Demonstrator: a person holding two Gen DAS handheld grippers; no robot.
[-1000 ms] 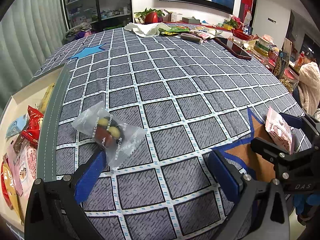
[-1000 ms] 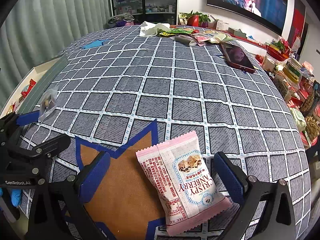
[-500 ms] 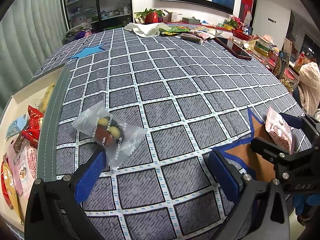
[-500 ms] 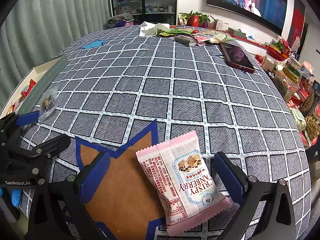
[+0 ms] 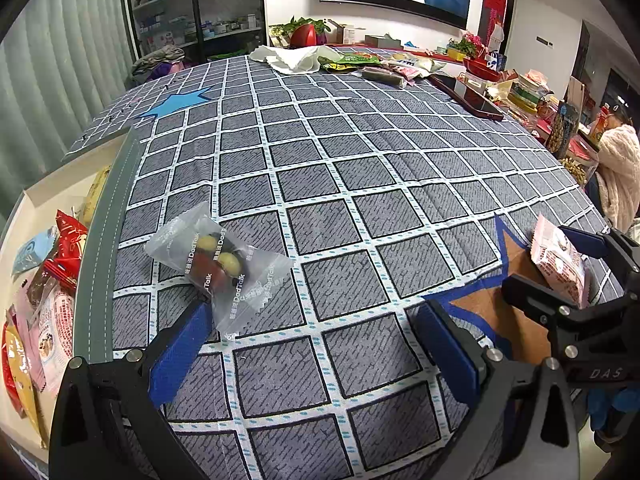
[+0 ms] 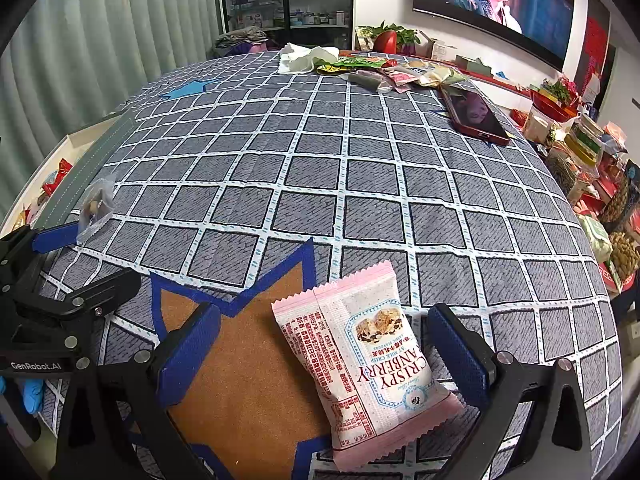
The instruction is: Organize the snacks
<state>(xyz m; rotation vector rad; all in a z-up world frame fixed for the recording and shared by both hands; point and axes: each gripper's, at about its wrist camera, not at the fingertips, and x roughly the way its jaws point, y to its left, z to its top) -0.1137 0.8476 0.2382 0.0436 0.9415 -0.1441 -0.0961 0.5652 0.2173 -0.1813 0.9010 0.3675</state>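
Note:
A clear snack packet with dark and yellow pieces lies on the checked cloth, just ahead of my left gripper, whose left finger touches its near corner. That gripper is open with nothing between its fingers. A pink cranberry crisp packet lies on the brown star patch, between the fingers of my open right gripper and nearer the right one. The pink packet and right gripper also show at the right of the left wrist view. The clear packet shows far left in the right wrist view.
A white box at the table's left edge holds several wrapped snacks. At the far end lie more snack packets, a white cloth and a phone. A person in a fluffy top sits at the right.

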